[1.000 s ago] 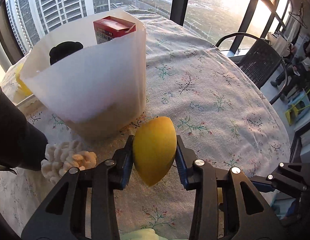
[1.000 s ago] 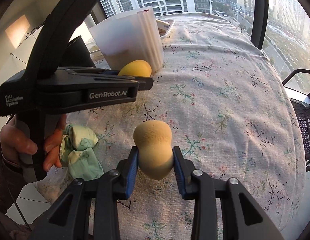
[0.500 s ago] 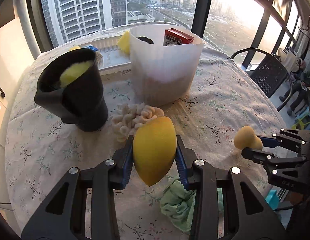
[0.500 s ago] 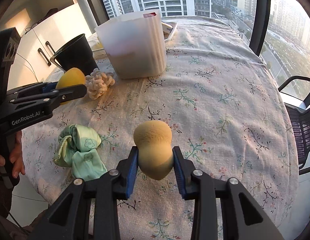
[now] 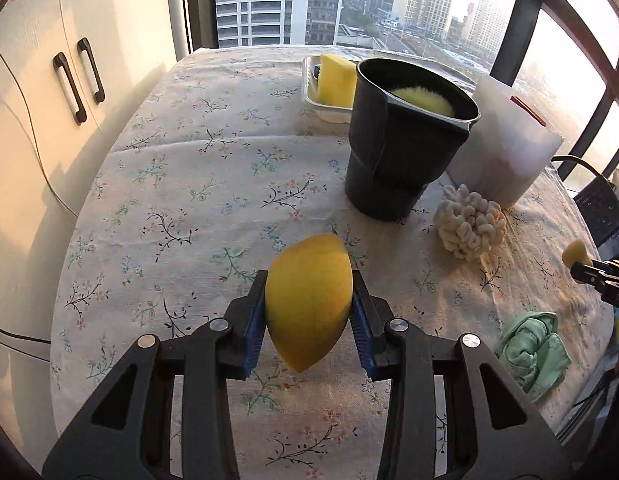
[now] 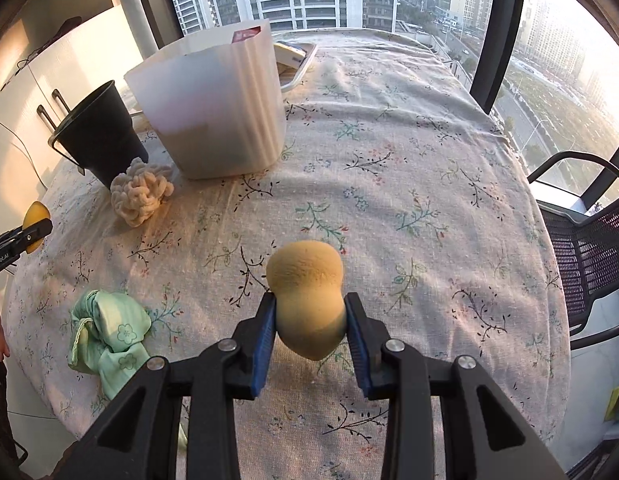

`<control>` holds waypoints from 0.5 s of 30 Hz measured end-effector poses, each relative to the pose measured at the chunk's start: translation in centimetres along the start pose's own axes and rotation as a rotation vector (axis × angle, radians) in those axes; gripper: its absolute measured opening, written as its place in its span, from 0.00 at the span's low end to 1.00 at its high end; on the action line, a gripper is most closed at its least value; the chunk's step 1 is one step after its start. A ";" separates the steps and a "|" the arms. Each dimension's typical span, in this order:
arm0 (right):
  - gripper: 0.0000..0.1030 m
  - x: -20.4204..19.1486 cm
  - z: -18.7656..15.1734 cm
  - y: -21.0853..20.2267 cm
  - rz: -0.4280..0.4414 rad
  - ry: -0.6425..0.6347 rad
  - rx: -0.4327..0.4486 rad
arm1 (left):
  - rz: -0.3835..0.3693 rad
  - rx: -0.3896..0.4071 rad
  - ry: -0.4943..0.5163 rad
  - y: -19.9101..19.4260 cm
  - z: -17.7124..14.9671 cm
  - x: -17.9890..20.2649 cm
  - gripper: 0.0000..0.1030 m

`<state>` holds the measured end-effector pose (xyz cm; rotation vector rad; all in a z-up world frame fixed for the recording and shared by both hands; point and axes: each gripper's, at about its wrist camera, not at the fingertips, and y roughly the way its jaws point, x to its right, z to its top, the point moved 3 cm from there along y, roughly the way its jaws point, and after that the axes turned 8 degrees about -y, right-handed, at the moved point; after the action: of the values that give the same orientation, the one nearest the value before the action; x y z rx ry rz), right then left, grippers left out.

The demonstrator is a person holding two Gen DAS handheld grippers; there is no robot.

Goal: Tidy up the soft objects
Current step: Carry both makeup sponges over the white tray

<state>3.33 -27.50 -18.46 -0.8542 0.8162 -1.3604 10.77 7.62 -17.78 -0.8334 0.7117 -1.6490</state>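
Observation:
My left gripper (image 5: pixel 309 316) is shut on a yellow teardrop sponge (image 5: pixel 309 300), held above the floral tablecloth (image 5: pixel 189 184). My right gripper (image 6: pixel 310 324) is shut on a tan gourd-shaped sponge (image 6: pixel 307 292), also above the cloth. A black bucket (image 5: pixel 401 148) with a yellow puff (image 5: pixel 423 98) inside stands ahead and right of the left gripper. A cream knitted scrunchie (image 5: pixel 469 226) lies beside it. A green flowered cloth (image 6: pixel 109 332) lies crumpled near the table's front left edge in the right wrist view.
A white ribbed bin (image 6: pixel 217 108) holds a red box (image 6: pixel 245 35). A metal tray (image 5: pixel 329 108) with a yellow sponge block (image 5: pixel 335 80) sits behind the bucket. White cupboards (image 5: pixel 69 80) stand to the left, a black mesh chair (image 6: pixel 589 248) to the right.
My left gripper has swung left and back with the yellow sponge, so the bucket now sits ahead to its right. The right gripper has held nearly still with its sponge.

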 end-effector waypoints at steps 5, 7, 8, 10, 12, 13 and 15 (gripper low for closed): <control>0.35 2.0 2.3 1.5 -0.026 0.037 -0.014 | 0.022 0.052 -0.009 0.5 2.5 -1.7 0.34; 0.35 2.8 3.3 2.2 -0.038 0.045 -0.022 | 0.033 0.067 -0.006 1.1 3.7 -2.3 0.34; 0.35 3.2 3.8 2.5 -0.046 0.049 -0.024 | 0.042 0.073 -0.008 1.5 4.3 -2.5 0.34; 0.35 4.0 5.1 3.1 -0.054 0.051 -0.026 | 0.051 0.076 -0.016 2.1 5.5 -3.1 0.34; 0.35 4.8 6.2 3.8 -0.062 0.059 -0.033 | 0.061 0.080 -0.025 2.9 6.7 -3.8 0.34; 0.35 5.3 6.8 4.2 -0.063 0.058 -0.035 | 0.064 0.083 -0.023 3.3 7.3 -4.1 0.34; 0.35 6.2 8.0 5.1 -0.074 0.067 -0.041 | 0.062 0.089 -0.021 4.2 8.5 -4.5 0.34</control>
<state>13.06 -33.23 -19.17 -0.8824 0.8744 -1.4478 20.73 10.82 -17.04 -0.7574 0.6385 -1.6024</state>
